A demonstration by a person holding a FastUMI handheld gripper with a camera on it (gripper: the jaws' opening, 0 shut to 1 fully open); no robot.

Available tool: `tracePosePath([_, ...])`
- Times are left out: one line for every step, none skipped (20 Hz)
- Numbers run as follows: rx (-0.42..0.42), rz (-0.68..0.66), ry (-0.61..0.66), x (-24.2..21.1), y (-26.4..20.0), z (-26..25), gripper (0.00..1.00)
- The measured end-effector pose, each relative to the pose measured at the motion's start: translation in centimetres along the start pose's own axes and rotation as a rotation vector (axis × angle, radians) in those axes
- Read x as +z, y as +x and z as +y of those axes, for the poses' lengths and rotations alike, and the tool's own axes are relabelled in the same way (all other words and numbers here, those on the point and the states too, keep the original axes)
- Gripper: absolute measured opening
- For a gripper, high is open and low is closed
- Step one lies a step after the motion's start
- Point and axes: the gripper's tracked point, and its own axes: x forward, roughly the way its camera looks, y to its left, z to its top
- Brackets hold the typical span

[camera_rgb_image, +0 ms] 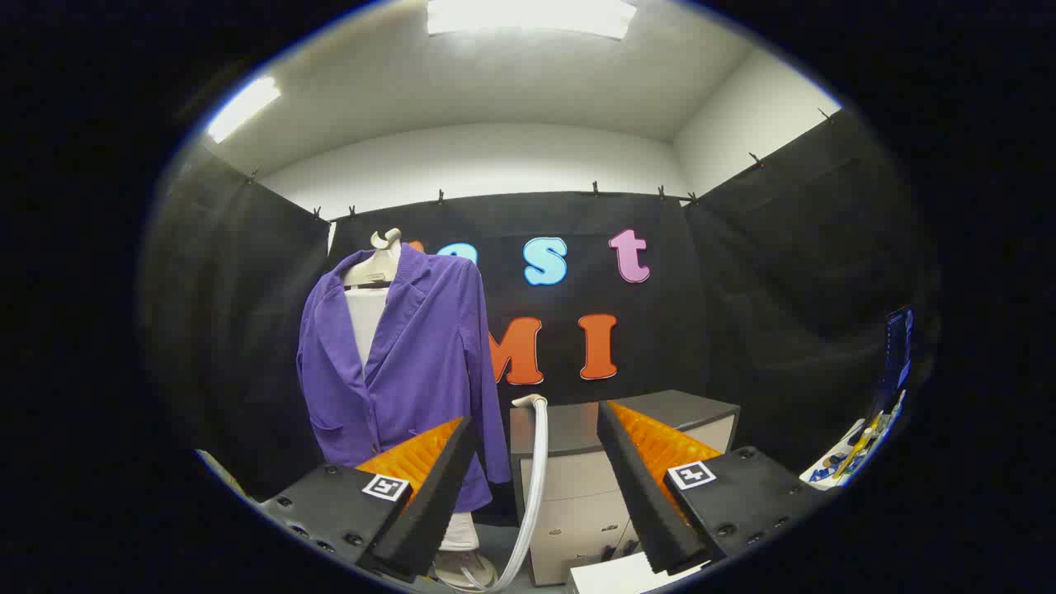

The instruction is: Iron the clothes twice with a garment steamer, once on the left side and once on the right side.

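A purple jacket hangs on a pale mannequin stand beyond my left finger, with a white panel showing at its open front. My gripper stands open with nothing between its fingers. A white steamer hose runs up in the gap between the fingers to the top of a grey and white cabinet. The steamer head itself is hidden or too small to tell.
The grey-topped cabinet stands just ahead, to the right of the jacket. The mannequin's white base rests on the floor below the jacket. A white flat object lies low near my right finger. Colourful items sit far right.
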Motion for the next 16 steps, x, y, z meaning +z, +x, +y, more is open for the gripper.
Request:
tracePosePath([0.0, 0.002, 0.0, -0.06, 0.06, 0.09, 0.98])
tracePosePath([0.0, 0.004, 0.001, -0.09, 0.11, 0.14, 0.98])
tracePosePath([0.002, 0.005, 0.003, -0.06, -0.03, 0.17, 0.98])
tracePosePath([0.005, 0.002, 0.004, 0.15, -0.13, 0.24, 0.99])
tracePosePath([0.006, -0.001, 0.003, 0.18, -0.07, 0.33, 0.99])
tracePosePath([0.005, -0.002, 0.001, 0.11, -0.1, 0.32, 0.99])
tracePosePath([0.004, -0.001, 0.0, 0.08, -0.05, 0.35, 0.98])
tracePosePath([0.006, 0.001, 0.001, 0.05, -0.06, 0.42, 0.98])
tracePosePath([0.01, 0.004, 0.004, 0.01, -0.18, 0.47, 0.98])
tracePosePath([0.013, 0.002, 0.006, 0.01, -0.23, 0.58, 0.98])
tracePosePath([0.012, 0.002, 0.005, 0.08, -0.15, 0.59, 0.98])
tracePosePath([0.01, 0.001, 0.002, 0.09, -0.13, 0.49, 0.98])
tracePosePath([0.007, -0.001, 0.001, 0.11, -0.04, 0.4, 0.98])
tracePosePath([0.006, 0.0, 0.002, 0.09, -0.07, 0.34, 0.98])
tracePosePath([0.007, 0.001, 0.003, 0.06, -0.07, 0.38, 0.98])
tracePosePath([0.008, 0.003, 0.004, -0.02, -0.06, 0.38, 0.98])
